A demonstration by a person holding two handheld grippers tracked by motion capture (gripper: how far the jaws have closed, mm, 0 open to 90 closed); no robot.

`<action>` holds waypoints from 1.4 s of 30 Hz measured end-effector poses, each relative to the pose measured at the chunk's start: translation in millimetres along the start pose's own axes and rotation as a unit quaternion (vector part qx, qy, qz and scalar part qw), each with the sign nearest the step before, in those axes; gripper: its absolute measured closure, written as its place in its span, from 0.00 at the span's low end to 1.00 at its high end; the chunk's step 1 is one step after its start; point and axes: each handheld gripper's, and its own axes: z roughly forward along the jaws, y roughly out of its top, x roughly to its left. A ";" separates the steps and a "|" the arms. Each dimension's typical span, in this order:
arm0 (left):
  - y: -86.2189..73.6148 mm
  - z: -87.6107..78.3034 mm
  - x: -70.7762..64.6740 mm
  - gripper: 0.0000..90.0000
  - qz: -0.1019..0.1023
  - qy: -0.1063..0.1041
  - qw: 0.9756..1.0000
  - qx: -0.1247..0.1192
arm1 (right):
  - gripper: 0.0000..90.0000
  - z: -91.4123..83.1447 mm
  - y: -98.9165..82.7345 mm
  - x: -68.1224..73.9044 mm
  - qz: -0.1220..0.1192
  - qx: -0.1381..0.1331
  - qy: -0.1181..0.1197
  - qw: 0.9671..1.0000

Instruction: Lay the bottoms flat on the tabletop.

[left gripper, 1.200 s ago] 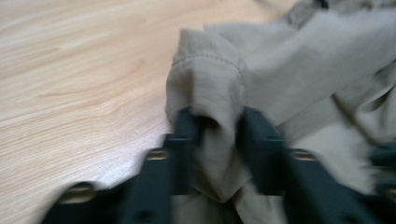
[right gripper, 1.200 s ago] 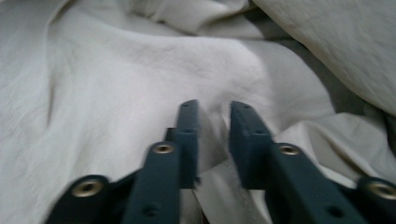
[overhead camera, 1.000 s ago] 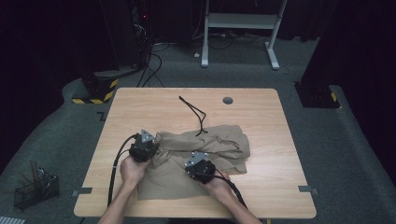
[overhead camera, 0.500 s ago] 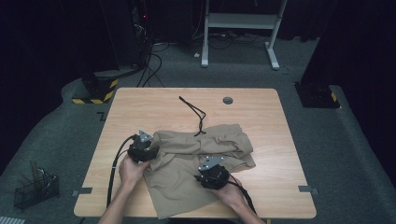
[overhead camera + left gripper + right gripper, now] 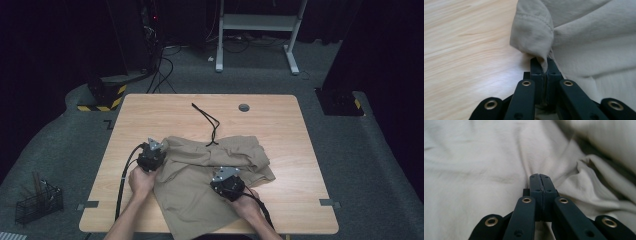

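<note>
Lower middle of the high view: khaki shorts (image 5: 215, 170) on tabletop (image 5: 280, 125). Left gripper (image 5: 541, 65) clenched on hem fold; right gripper (image 5: 540, 181) just clenched, cloth hold unclear. Thin pinch risks slipping

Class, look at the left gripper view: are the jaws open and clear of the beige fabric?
No: the left gripper is shut, its jaws pinching a hemmed fold of the beige garment.

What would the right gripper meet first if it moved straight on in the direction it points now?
Most likely more of the beige garment. The right gripper is shut and lies low over the cloth, and a raised fold sits just ahead, slightly to one side. Depth is unclear, so it may slide over flat cloth first.
</note>
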 end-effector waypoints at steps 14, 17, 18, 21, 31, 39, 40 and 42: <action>-14.4 -53.5 -20.2 0.52 0.012 -0.032 0.994 -0.106 | 0.66 -20.2 4.8 -8.6 0.043 -0.055 -0.039 0.997; -22.0 -64.4 -24.7 0.51 0.007 -0.055 0.992 -0.113 | 0.64 -25.6 5.2 -15.7 0.055 -0.059 -0.053 0.995; -23.9 -65.1 -27.6 0.51 0.006 -0.064 0.992 -0.107 | 0.63 -27.2 5.0 -19.6 0.060 -0.059 -0.059 0.995; -30.3 -61.8 -40.9 0.51 0.025 -0.075 0.992 -0.098 | 0.62 -27.1 3.1 -33.2 0.080 -0.056 -0.070 0.993; -34.6 -18.6 -27.2 0.78 0.023 -0.053 0.997 -0.060 | 0.94 -14.4 11.4 -55.5 0.092 -0.035 -0.042 0.994; -20.7 -19.2 -11.9 0.51 -0.049 -0.019 0.997 -0.049 | 0.84 -8.7 8.0 -74.1 0.122 -0.027 -0.053 0.991; -20.9 -27.0 -18.6 0.49 -0.041 -0.036 0.997 -0.056 | 0.80 -11.0 9.2 -71.3 0.115 -0.032 -0.051 0.991; -22.5 -41.4 -34.3 0.46 -0.014 -0.048 0.997 -0.066 | 0.73 -20.4 13.8 -63.0 0.094 -0.053 -0.047 0.993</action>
